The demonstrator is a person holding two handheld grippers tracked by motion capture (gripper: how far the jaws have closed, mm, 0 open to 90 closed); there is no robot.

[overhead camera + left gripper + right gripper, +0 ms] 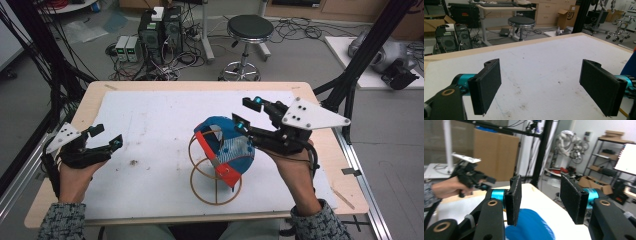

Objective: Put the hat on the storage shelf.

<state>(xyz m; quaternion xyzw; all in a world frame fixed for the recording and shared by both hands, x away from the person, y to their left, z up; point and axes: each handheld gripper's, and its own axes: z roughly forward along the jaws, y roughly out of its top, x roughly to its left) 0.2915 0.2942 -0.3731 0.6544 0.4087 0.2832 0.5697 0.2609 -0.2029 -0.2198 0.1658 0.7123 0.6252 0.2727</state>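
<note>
At table centre | blue cap [231, 145] sitting on wire stand [212, 172] | right gripper [247, 111] hovering beside it, jaws released | left gripper [106, 136] idling apart, released | prob pre-grasp; nxt: closing on cap fabric

Left tool [540, 87] jaws wide, white mat [544, 65]

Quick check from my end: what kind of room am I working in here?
Most likely a robotics lab or workshop. Desktop computer towers sit on the floor amid tangled cables, a black round stool stands behind the wooden table, and a white robot arm stands near storage shelves.
</note>
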